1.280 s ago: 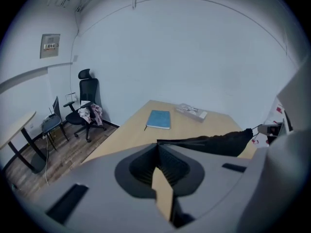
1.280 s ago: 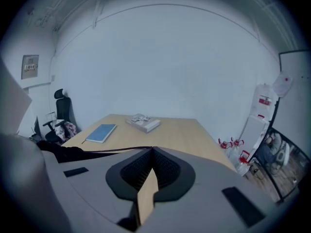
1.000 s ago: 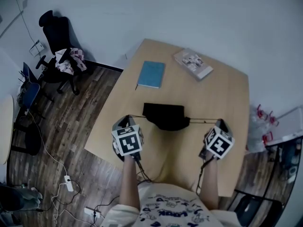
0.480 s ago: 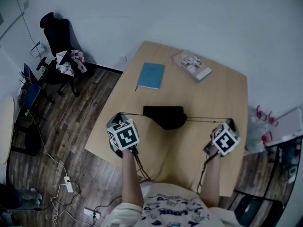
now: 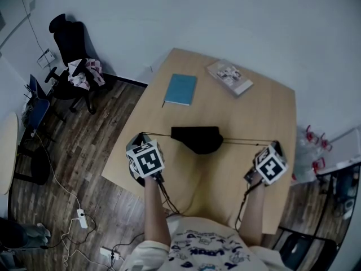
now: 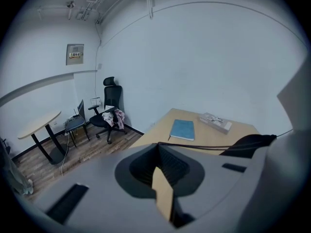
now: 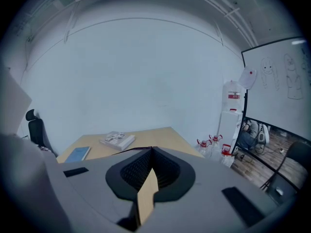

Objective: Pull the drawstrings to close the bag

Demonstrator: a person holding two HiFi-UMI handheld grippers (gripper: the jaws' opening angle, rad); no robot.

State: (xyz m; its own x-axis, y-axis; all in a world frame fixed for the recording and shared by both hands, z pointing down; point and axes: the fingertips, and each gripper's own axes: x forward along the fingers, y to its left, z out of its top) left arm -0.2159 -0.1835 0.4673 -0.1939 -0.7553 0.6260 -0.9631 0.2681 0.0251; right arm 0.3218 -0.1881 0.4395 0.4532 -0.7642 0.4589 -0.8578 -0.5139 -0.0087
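A black drawstring bag (image 5: 196, 139) lies flat in the middle of the wooden table (image 5: 265, 112). A thin cord (image 5: 158, 135) runs from its left side to my left gripper (image 5: 141, 135), and another cord (image 5: 248, 143) runs from its right side to my right gripper (image 5: 276, 144). Both cords are stretched straight. In the left gripper view the jaws of my left gripper (image 6: 158, 145) are shut on the cord (image 6: 199, 147), which leads to the bag (image 6: 250, 143). In the right gripper view my right gripper (image 7: 151, 149) is shut on the other cord (image 7: 129, 150).
A blue notebook (image 5: 180, 89) and a book (image 5: 229, 76) lie at the table's far side. A black office chair (image 5: 70, 44) stands on the wooden floor to the left. Water jugs (image 7: 214, 144) and a whiteboard (image 7: 279, 81) are to the right.
Both grippers have moved outward, the left to the left and the right to the right. The cords have lengthened and the bag's top is drawn narrower.
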